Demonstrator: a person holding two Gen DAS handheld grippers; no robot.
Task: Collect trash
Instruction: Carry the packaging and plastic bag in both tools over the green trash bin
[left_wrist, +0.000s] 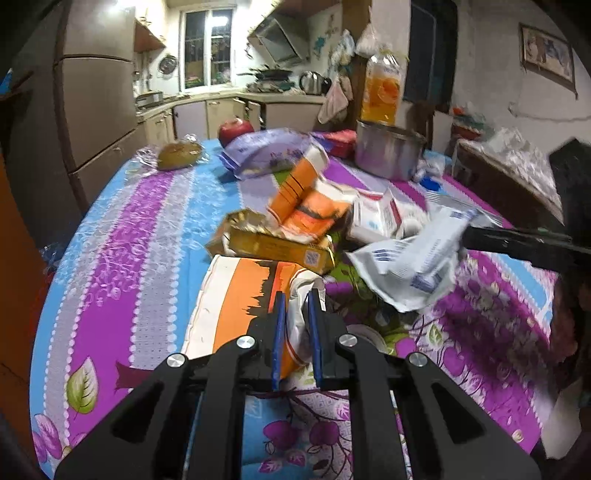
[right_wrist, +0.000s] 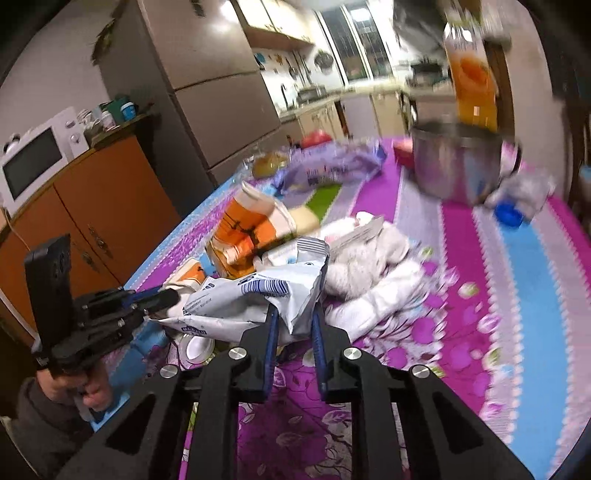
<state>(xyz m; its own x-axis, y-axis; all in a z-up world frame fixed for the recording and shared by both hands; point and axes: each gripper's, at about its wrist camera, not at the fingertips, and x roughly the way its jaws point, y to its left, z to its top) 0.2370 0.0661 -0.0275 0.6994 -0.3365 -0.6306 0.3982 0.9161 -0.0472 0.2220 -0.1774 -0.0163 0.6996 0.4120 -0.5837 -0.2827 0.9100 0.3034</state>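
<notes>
My left gripper (left_wrist: 297, 295) is shut on the edge of an orange and white bag (left_wrist: 240, 299) lying on the flowered tablecloth (left_wrist: 122, 258). My right gripper (right_wrist: 295, 314) is shut on a crumpled white and blue wrapper (right_wrist: 255, 299), held just above the table; it shows in the left wrist view (left_wrist: 417, 262) with the right gripper's finger (left_wrist: 517, 243) coming in from the right. A trash pile lies beyond: a yellow box (left_wrist: 273, 243), orange cartons (left_wrist: 310, 199), white packets (left_wrist: 380, 218) and a purple bag (left_wrist: 266, 151).
A steel pot (left_wrist: 388, 151) holding an orange juice bottle (left_wrist: 382, 88) stands at the far right. A red apple (left_wrist: 234, 129) and wrapped bread (left_wrist: 179, 155) lie at the far edge. A cabinet with a microwave (right_wrist: 33, 162) stands left of the table.
</notes>
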